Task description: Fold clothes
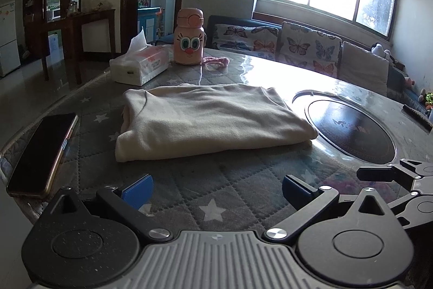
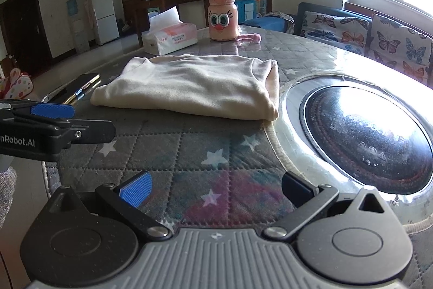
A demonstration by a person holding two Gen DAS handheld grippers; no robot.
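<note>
living room, quilted star tabletop point(image 1: 216, 180) | cream garment point(image 1: 205, 121) folded flat mid-table, beside phone point(image 1: 40, 153) | left gripper point(image 1: 216, 190) and right gripper point(image 2: 216, 190) fingers spread wide, empty | soft, light, limp — pinch an edge or corner

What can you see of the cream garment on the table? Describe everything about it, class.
The garment is cream, soft knit-looking cloth, folded into a flat, layered rectangle. It lies on the quilted star-patterned table cover, its right corner meeting the round inset's rim. Neither gripper touches it; the phone lies apart on its left.
</note>
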